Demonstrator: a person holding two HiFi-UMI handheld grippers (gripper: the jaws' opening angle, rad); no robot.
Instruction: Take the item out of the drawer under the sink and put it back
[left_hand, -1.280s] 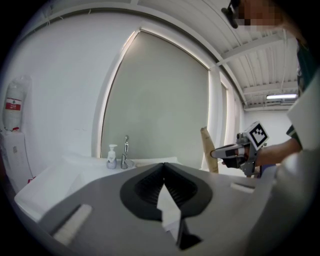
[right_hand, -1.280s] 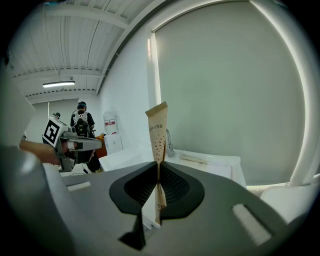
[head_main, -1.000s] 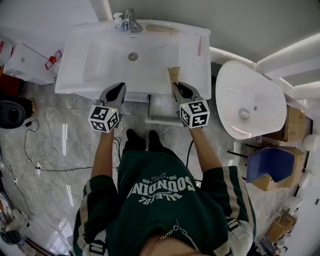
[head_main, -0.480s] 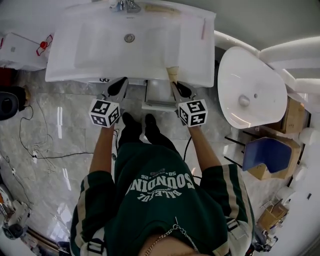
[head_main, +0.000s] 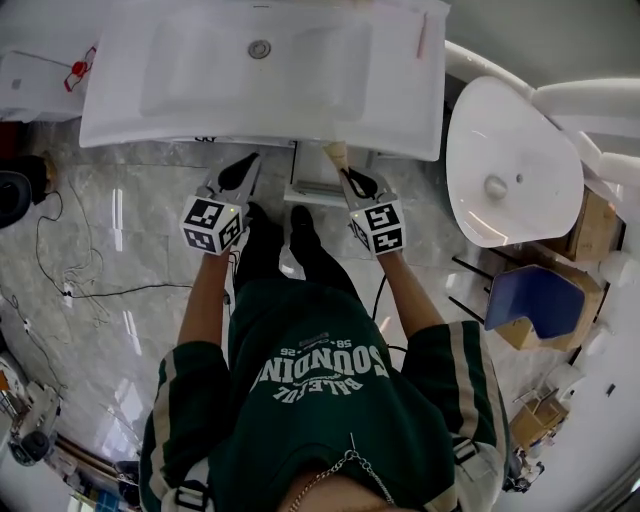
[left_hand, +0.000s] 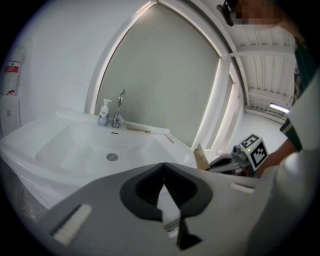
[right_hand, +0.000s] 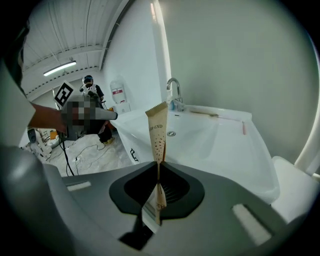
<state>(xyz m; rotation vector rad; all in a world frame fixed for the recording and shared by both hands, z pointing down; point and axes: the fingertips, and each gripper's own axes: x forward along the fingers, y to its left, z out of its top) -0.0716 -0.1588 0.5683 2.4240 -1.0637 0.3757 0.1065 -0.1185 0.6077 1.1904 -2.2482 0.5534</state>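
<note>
Where the person (head_main: 320, 400) stands: on the grey marble floor (head_main: 130, 250), in a dark green sweatshirt, with both arms held out ahead.
Left claw (head_main: 252, 160): closed on nothing, its two halves meeting tip to tip (left_hand: 163, 166). It is held out just short of the front edge of the sink (head_main: 200, 95), to the left of the drawer (head_main: 312, 185), with its marker cube (head_main: 211, 225) at the rear.
Right claw (head_main: 345, 172): clamped shut on the tube (head_main: 337, 153), level with the left claw on the other side of the drawer.
Tube: tan, with dark red dots and some print (right_hand: 157, 130). Its narrow end is pinched in the right claw (right_hand: 158, 167) and its flat crimped end sticks up and away. From above, that far end lies at the sink's front edge, by the drawer's right side.
Drawer: white, pulled out from under the sink's front edge, between the two claws. Its inside cannot be made out.
Sink: white and rectangular, with a round drain (head_main: 260, 48) mid-basin.
Faucet (left_hand: 119, 107): chrome, at the sink's back edge, with a soap bottle (left_hand: 104, 112) just beside it.
Pink stick (head_main: 421, 35): thin, lying along the sink's right edge.
Oval basin (head_main: 510, 170): white, beyond the sink's right edge and apart from it.
Cables (head_main: 80, 290): black, trailing over the floor at the left.
</note>
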